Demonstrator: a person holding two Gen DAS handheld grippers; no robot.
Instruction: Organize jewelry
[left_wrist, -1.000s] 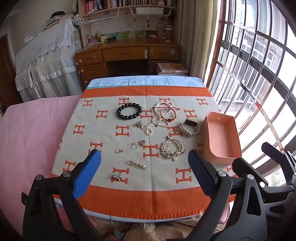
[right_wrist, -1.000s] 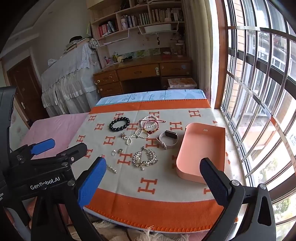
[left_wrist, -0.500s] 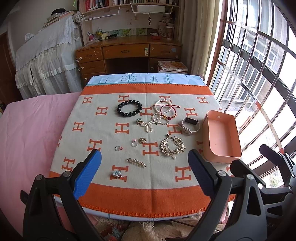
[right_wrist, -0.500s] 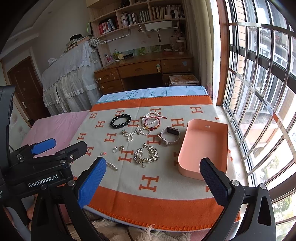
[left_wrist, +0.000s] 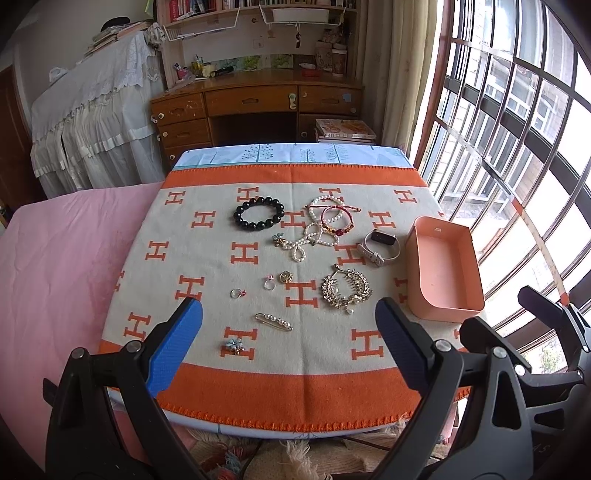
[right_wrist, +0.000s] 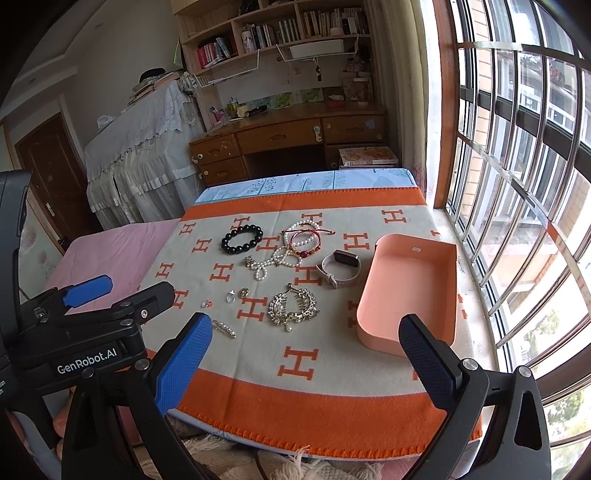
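Both hand-held grippers, left (left_wrist: 288, 332) and right (right_wrist: 304, 345), gape wide, empty. Gold rhinestone hair comb (right_wrist: 293, 305) lies mid-frame, just ahead; empty peach plastic tray (right_wrist: 452, 280) right of it.

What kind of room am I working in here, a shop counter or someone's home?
Most likely a home bedroom or study. A wooden desk with bookshelves above stands at the far wall, a pink bedspread lies beside the orange-and-cream blanket holding the jewelry, and a barred window runs along the right.
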